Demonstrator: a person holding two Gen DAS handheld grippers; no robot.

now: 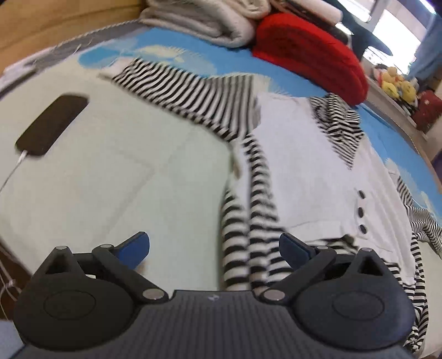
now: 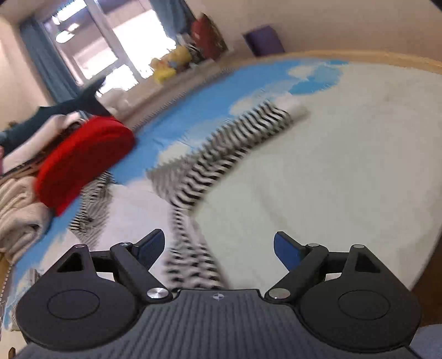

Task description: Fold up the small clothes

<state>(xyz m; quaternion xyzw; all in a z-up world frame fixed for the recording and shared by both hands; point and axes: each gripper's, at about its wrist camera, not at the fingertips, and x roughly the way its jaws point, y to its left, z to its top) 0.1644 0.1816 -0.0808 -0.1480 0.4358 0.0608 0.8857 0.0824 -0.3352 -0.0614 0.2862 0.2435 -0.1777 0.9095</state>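
Note:
A small garment (image 1: 317,165) with a pale grey body, black buttons and black-and-white striped sleeves and collar lies spread on the bed. One striped sleeve (image 1: 248,221) runs down between the fingers of my left gripper (image 1: 214,248), which is open and holds nothing. In the right wrist view a striped sleeve (image 2: 221,157) stretches across the bed and passes under my right gripper (image 2: 219,250), which is open and empty. Both views are motion-blurred.
The bed (image 1: 110,165) has a pale green and blue cloud-print cover. A black phone (image 1: 52,124) on a white cable lies at left. A red folded cushion (image 1: 309,55) and folded blankets (image 1: 199,24) sit at the bed's far end. A window sill holds toys (image 2: 171,63).

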